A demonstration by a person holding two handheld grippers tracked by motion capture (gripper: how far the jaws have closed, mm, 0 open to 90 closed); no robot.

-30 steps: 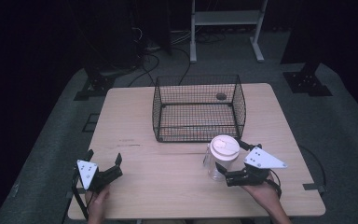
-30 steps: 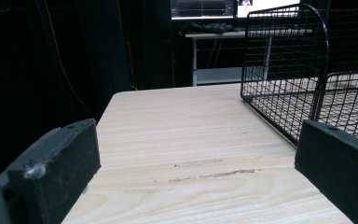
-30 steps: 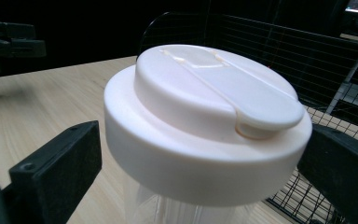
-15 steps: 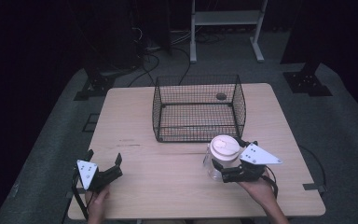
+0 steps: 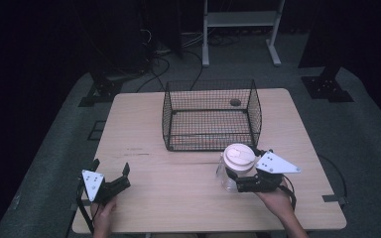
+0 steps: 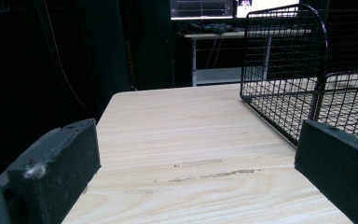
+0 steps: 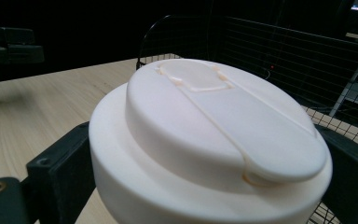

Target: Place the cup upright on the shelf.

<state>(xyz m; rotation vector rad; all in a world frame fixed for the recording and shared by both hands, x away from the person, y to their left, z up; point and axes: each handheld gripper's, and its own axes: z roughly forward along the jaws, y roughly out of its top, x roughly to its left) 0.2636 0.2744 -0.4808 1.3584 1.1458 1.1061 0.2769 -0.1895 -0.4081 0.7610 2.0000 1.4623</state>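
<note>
A clear jar with a smooth cream lid stands on the worktop just before a wire basket. The right claw clasps it below the lid; probably light, rigid, slippery. The left claw rests wide, empty.

Matt wood table (black wire basket).

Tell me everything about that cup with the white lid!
The cup has a see-through body and a cream-white plastic lid with a raised top and a flip-tab shape. It stands upright on the wooden table, just in front of the black wire basket. The right gripper has its black jaws on either side of it.
</note>
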